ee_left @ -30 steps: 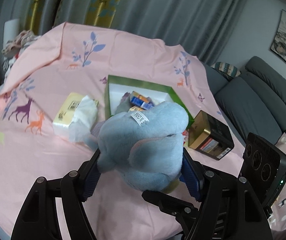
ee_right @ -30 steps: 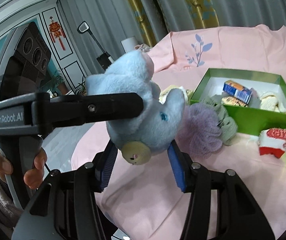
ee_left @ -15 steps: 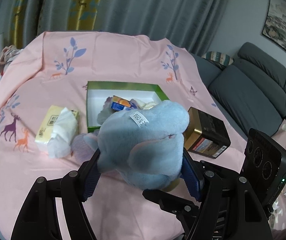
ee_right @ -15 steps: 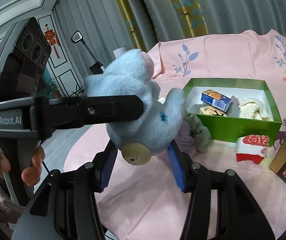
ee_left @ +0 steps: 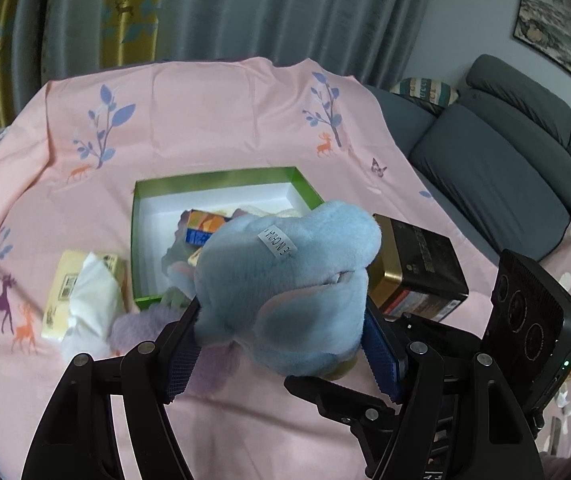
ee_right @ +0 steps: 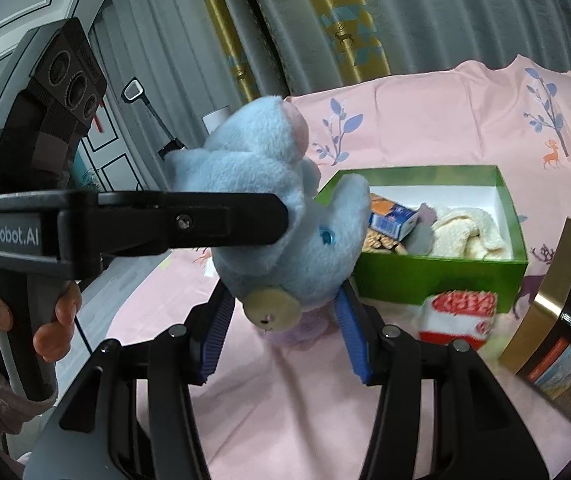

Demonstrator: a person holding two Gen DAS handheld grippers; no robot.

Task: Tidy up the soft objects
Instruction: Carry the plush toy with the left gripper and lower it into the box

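Above the pink printed cloth [ee_left: 221,128], a light blue plush toy [ee_left: 285,280] is held off the surface by both grippers at once. The left gripper [ee_left: 281,340] is clamped on the toy's body, its blue-padded fingers [ee_left: 381,356] pressed into the fur on either side, and a white sewn label [ee_left: 276,242] faces upward in the left wrist view. The right gripper [ee_right: 285,328] is pinched on the lower part of the same toy, close to its round cream-coloured snout [ee_right: 271,308], with the pads sunk into the plush. In the right wrist view the left gripper's black finger is seen crossing the toy from the left, and a hand [ee_right: 57,316] with a pale pink sleeve is wrapped around its handle.

Beyond the toy, an open green box [ee_right: 437,276] with a white interior rests on the cloth; a blue and orange carton [ee_right: 391,218], a cream fleecy item [ee_right: 465,232] and a grey piece are lying inside it. A purple fluffy item [ee_left: 141,326] is lying below the toy, next to a yellow tissue pack [ee_left: 81,288]. A red and white soft item [ee_right: 461,312] sits just in front of the box, and a gold and black tin [ee_left: 417,272] stands beside it. A grey sofa [ee_left: 505,160] is seen at the right.
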